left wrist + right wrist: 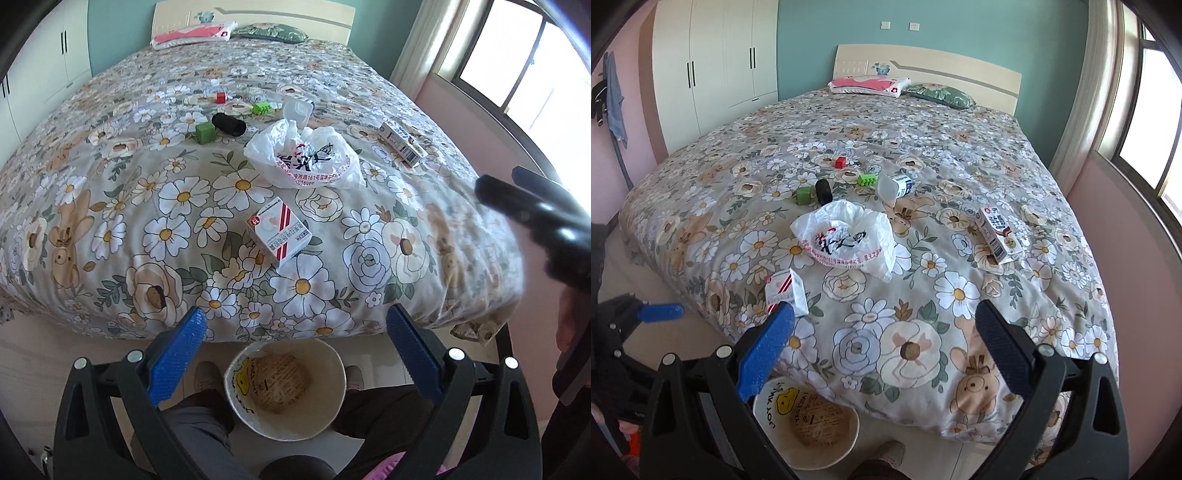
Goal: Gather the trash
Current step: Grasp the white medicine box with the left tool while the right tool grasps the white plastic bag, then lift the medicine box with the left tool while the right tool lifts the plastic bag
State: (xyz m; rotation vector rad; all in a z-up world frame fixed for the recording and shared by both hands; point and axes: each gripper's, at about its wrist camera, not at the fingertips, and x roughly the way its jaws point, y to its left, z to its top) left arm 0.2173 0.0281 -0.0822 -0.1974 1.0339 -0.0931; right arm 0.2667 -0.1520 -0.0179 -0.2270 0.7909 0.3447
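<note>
Hovering over the foot of a flower-print bed, left gripper and right gripper, jaws spread wide on both, holding nothing. Strewn across the quilt: crumpled white bag at centre, pink-striped box nearest the edge, milk carton off to the right, well apart. Farther back, clear plastic cup, black roll touching a green cube, green brick, red cube. Waiting on the floor against the bed's end, between a person's shoes, a paper bin with yellow smiley print.
</note>
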